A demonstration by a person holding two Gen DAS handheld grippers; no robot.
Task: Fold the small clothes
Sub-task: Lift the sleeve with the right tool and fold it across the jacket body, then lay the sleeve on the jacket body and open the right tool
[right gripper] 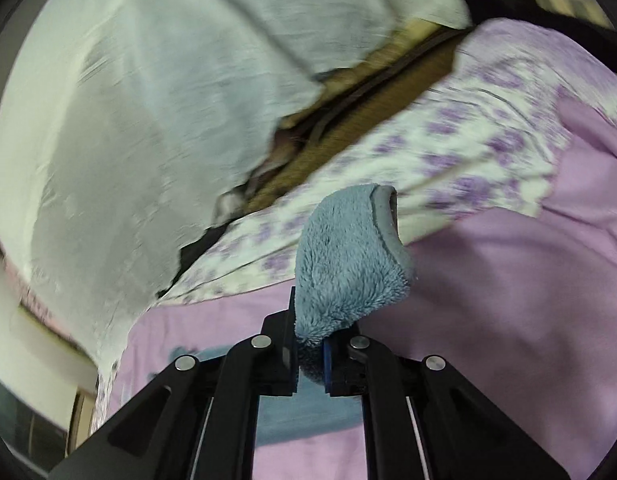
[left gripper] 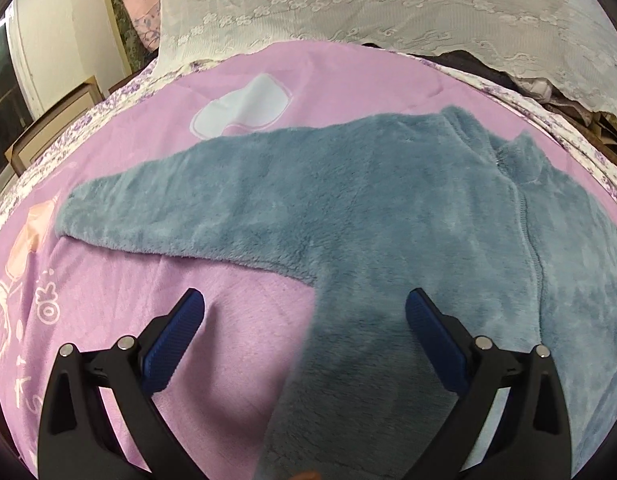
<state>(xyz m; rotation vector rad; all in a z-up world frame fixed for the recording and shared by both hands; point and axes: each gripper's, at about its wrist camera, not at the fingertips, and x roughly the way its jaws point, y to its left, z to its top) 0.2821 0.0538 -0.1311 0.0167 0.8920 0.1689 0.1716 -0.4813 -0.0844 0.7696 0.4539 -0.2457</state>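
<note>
A small blue-grey fleece jacket [left gripper: 348, 200] lies spread front-up on a pink blanket [left gripper: 228, 344], one sleeve stretched out to the left, collar and zipper at the right. My left gripper [left gripper: 304, 312] is open just above the jacket's side edge below the armpit, holding nothing. In the right wrist view my right gripper [right gripper: 310, 344] is shut on the cuff of the jacket's other sleeve [right gripper: 348, 264], lifted above the blanket [right gripper: 508, 300]. The view is motion-blurred.
A white lace cover [left gripper: 388, 8] drapes over things at the back of the bed, and it also shows in the right wrist view [right gripper: 148, 100]. A purple-flowered sheet [right gripper: 448, 148] edges the blanket. Wooden furniture [left gripper: 52, 128] stands at the far left.
</note>
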